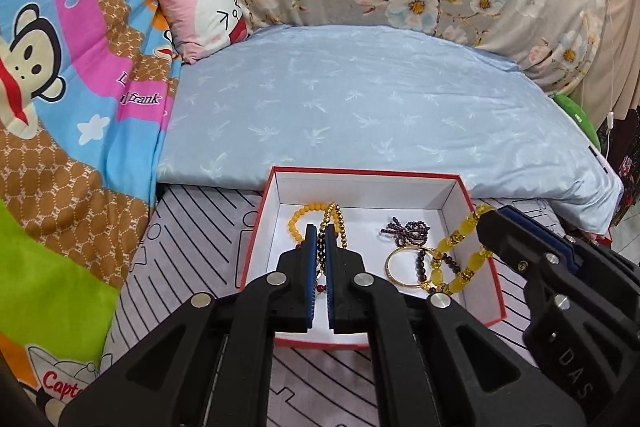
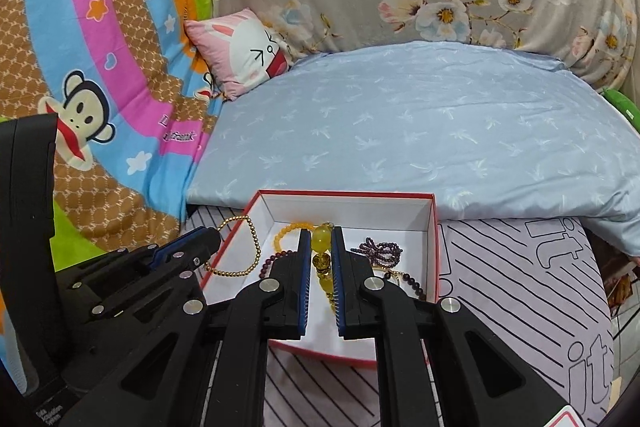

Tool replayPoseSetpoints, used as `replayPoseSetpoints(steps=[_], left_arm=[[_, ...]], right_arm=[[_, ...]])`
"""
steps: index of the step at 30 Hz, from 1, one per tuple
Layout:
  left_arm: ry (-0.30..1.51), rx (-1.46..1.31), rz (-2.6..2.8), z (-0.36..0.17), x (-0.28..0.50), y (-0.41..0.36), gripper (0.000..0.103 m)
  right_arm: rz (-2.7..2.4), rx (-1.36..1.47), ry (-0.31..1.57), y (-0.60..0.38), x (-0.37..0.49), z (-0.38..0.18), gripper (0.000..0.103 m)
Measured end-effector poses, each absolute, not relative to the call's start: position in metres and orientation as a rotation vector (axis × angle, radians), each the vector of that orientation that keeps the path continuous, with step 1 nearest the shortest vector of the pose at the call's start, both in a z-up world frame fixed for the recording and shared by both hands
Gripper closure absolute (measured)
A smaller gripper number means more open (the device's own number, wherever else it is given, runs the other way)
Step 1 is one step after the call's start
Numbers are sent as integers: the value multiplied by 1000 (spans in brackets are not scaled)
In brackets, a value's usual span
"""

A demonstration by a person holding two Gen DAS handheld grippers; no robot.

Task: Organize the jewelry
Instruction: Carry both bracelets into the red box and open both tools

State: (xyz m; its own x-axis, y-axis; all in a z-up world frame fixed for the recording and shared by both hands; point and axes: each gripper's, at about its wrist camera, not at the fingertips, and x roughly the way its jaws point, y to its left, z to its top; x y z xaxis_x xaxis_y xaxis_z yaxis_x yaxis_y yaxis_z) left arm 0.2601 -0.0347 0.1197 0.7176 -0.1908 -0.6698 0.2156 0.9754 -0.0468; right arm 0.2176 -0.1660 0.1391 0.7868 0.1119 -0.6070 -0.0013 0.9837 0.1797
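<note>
A: Where is each piece sitting?

B: My left gripper [image 1: 319, 233] is pinching the gold bead chain [image 2: 236, 247], draped over the red box's [image 1: 472, 203] left wall. My right gripper [image 2: 321, 239] is clamping the yellow bead bracelet [image 1: 460, 247], hanging lengthwise over the right side.

A: Writing?

B: "DAS" on the right gripper.

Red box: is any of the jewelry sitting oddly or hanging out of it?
Yes. Both held pieces cross the red box walls instead of lying inside. The gold bead chain in the left gripper drapes over the left wall; the yellow bead bracelet in the right gripper straddles the right wall. Other pieces lie inside.
</note>
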Motion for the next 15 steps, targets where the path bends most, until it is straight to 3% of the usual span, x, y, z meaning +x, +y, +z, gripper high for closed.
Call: replayPoseSetpoints(steps=[15], left_arm=[[824, 48, -220, 75, 297, -46, 99]], right_arm=[[34, 177, 753, -175, 248, 88, 93]])
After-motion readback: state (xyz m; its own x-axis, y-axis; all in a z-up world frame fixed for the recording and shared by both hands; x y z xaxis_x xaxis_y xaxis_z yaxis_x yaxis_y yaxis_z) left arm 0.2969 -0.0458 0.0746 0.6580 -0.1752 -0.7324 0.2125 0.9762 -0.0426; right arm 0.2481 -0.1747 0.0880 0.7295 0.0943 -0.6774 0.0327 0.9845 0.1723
